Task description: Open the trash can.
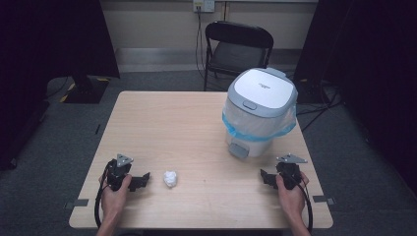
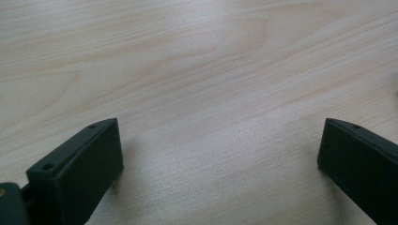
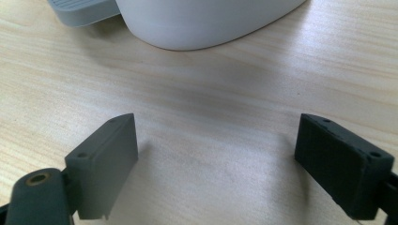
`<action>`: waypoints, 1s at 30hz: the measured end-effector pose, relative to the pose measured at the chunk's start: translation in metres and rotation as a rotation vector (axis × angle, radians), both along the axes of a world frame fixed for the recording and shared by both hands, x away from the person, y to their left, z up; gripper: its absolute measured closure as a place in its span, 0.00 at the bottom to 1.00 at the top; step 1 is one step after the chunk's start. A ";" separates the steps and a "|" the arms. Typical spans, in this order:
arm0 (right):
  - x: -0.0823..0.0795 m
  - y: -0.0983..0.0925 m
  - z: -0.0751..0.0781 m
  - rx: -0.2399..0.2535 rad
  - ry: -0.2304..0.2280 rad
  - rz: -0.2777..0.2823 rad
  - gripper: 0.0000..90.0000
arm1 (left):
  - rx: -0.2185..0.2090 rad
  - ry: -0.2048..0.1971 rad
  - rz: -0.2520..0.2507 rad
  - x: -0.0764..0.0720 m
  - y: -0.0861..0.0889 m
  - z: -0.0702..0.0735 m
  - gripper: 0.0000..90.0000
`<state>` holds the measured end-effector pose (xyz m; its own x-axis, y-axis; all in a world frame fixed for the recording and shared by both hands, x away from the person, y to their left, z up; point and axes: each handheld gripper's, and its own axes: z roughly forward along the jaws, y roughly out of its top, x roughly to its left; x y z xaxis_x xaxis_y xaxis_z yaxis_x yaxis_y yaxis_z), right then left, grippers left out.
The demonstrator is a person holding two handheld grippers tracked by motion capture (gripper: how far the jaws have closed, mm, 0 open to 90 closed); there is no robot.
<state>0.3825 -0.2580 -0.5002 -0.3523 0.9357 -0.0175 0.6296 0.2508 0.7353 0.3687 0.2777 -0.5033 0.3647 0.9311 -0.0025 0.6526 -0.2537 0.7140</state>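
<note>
Status, 0 steps done: crumpled paper wad (image 1: 170, 178) on table (image 1: 196, 123) just beside left gripper (image 1: 142, 179), pedal bin (image 1: 259, 112) lid shut, right gripper (image 1: 265, 177) near bin; both grippers' jaws apart, empty; pickup + binning left.

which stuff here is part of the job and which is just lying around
Part of the job:
- paper wad, on the table beside the left gripper
- bin, lid shut, blue liner
- right gripper, open, near the bin's pedal

Just lying about:
- folding chair behind the table
- wall socket
- tape marks at the table's near corners
</note>
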 end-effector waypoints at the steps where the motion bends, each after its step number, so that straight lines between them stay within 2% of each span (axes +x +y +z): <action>1: 0.000 0.000 0.000 0.000 0.000 0.000 0.14 | 0.000 0.000 0.000 0.000 0.000 0.000 0.00; 12: 0.000 0.000 0.000 -0.004 0.000 -0.001 0.15 | -0.005 -0.009 0.002 -0.008 0.001 0.001 0.06; 14: -0.001 0.001 0.000 -0.002 -0.005 0.005 0.16 | -0.007 -0.008 0.002 -0.010 0.001 0.003 0.11; 15: -0.001 0.001 0.000 -0.001 -0.004 0.006 0.16 | -0.007 -0.008 0.002 -0.010 0.001 0.003 0.18; 16: -0.001 0.001 0.000 -0.001 -0.004 0.006 0.16 | -0.010 -0.016 0.006 -0.010 0.002 0.004 0.18; 17: -0.002 0.001 0.001 -0.002 -0.005 0.005 0.17 | -0.023 -0.009 0.004 -0.011 0.003 0.005 0.21; 18: -0.002 0.001 0.001 -0.002 -0.005 0.005 0.17 | -0.023 -0.009 0.004 -0.011 0.003 0.005 0.20; 20: -0.003 0.002 0.001 0.003 -0.008 0.001 0.20 | -0.060 -0.003 -0.013 -0.011 0.003 0.006 0.20; 23: -0.002 0.004 0.002 0.032 -0.003 0.023 0.22 | -0.134 -0.016 -0.043 -0.008 0.001 0.010 0.20; 24: -0.002 0.004 0.002 0.032 -0.003 0.023 0.22 | -0.134 -0.016 -0.043 -0.008 0.001 0.010 0.20; 26: -0.001 0.006 0.007 0.041 -0.010 0.023 0.22 | -0.173 -0.044 -0.056 -0.006 -0.005 0.018 0.19; 28: -0.001 0.006 0.008 0.038 -0.015 0.024 0.22 | -0.181 -0.047 -0.062 -0.005 -0.008 0.020 0.20; 30: -0.001 0.006 0.013 0.051 -0.016 0.025 0.22 | -0.171 -0.046 -0.098 -0.003 -0.017 0.027 0.20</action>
<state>0.3820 -0.2520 -0.4872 -0.3755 0.9265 0.0240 0.6115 0.2282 0.7577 0.3661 0.2612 -0.4766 0.4566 0.8788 -0.1385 0.5963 -0.1868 0.7807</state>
